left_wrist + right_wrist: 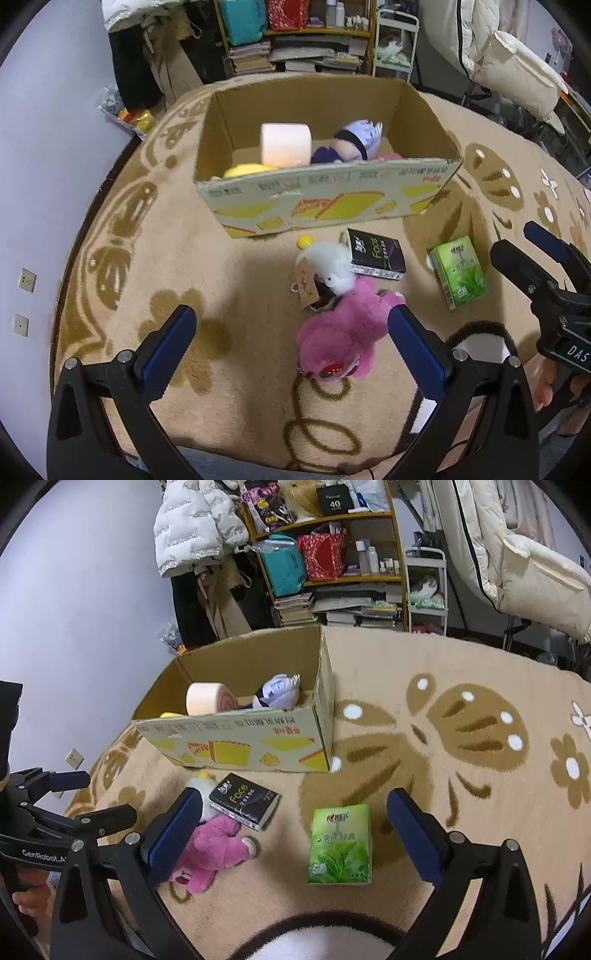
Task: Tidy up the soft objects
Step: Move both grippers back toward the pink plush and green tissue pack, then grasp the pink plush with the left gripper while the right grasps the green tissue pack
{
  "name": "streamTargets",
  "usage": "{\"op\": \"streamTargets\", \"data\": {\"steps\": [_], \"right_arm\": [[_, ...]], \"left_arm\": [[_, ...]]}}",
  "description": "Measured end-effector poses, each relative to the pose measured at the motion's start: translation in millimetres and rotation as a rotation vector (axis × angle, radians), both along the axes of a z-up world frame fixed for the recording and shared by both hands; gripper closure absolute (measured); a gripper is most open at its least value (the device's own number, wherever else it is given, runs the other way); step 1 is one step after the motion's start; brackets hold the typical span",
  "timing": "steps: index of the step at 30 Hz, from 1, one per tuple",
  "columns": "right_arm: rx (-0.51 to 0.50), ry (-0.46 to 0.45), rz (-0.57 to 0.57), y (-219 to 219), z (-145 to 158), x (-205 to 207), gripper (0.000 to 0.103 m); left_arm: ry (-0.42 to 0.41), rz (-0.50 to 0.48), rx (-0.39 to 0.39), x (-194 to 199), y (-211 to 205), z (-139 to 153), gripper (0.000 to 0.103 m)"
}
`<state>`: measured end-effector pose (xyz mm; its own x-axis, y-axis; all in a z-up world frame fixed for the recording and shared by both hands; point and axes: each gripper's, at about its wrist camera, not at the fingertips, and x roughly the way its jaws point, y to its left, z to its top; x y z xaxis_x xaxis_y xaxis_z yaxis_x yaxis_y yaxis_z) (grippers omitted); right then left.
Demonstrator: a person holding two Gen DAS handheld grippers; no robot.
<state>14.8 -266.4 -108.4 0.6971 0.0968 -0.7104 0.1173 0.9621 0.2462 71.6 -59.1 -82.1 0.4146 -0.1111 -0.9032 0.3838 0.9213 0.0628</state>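
Observation:
A pink plush doll with white hair (341,325) lies on the patterned blanket (184,258), between and just beyond the fingers of my open left gripper (291,343). It also shows in the right wrist view (214,845). A black tissue pack (376,254) (245,799) and a green tissue pack (461,273) (340,843) lie beside it. My open right gripper (291,827) hovers over the green pack. The cardboard box (325,195) (236,742) holds a pink roll (286,144), a purple-and-white plush (354,142) and a yellow plush (245,170).
A black-and-white fluffy item (317,938) lies at the near edge. A small yellow ball (305,241) sits in front of the box. Shelves with books and bags (332,572) and hanging coats (517,554) stand behind. A wall (44,147) is on the left.

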Motion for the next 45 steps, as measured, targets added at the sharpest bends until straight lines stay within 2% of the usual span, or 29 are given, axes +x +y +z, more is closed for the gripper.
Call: {"op": "streamTargets", "data": {"steps": [17, 30, 40, 41, 43, 45], "right_arm": [[0.064, 0.112, -0.056, -18, -47, 16, 0.0], [0.096, 0.199, -0.1, -29, -77, 29, 0.0], [0.099, 0.248, -0.088, -30, -91, 37, 0.0], [0.098, 0.253, -0.086, -29, -92, 38, 0.0], [0.1, 0.269, -0.077, -28, -95, 39, 0.008], [0.094, 0.284, -0.072, -27, -98, 40, 0.009]], "left_arm": [[0.1, -0.102, 0.097, -1, -34, -44, 0.001], [0.195, -0.112, 0.106, 6, -42, -69, 0.001], [0.253, -0.135, 0.114, 12, -51, -90, 0.001], [0.259, -0.136, 0.116, 13, -52, -92, 0.001], [0.265, -0.14, 0.121, 14, -54, -95, 0.002], [0.272, -0.144, 0.127, 14, -57, -99, 0.006]]}}
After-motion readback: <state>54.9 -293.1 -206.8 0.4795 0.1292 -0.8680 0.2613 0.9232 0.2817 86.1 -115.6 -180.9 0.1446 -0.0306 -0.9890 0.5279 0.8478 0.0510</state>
